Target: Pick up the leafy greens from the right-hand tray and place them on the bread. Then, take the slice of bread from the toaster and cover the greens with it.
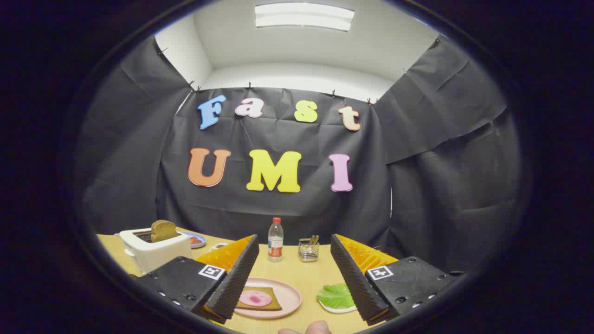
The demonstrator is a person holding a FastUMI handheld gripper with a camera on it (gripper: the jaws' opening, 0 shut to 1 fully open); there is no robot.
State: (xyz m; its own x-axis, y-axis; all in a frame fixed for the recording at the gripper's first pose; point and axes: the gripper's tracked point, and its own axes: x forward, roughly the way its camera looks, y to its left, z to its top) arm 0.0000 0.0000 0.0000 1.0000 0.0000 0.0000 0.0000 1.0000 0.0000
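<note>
Two black ribbed fingers with orange backs [236,278] frame the work area, spread wide with nothing between them: gripper [291,283] is released, hovering above the light wooden tabletop [297,271].

Layout reads as staged for the sequence:
- Round pink plate [287,297] sits low between the fingers, partly tucked behind the left one. On it, a flat brown bread slice [274,305] with a pink round of sliced meat [255,298] on top. Base layer is face up, ready to take the greens.
- Crinkled green lettuce leaf [335,295] lies on a small white tray [341,309], right of the plate, touching the inner edge of the right finger in view and partly hidden by it. My guess: it is set apart so it can be grabbed alone.
- White two-slot toaster [155,253] stands beyond the left finger, well apart from the plate, with a brown bread slice [163,230] standing up out of the slot, so its top edge is free to pinch.

Clutter at the back, beyond the fingers: clear plastic bottle with red cap [275,240], wire-mesh holder with utensils [308,249], and a small blue-rimmed dish [195,240] behind the toaster.

Greens untouched, so step one is not yet started. Next move likely needs a shift right and down to centre the leaf between the fingers. The leaf looks thin and floppy.
</note>
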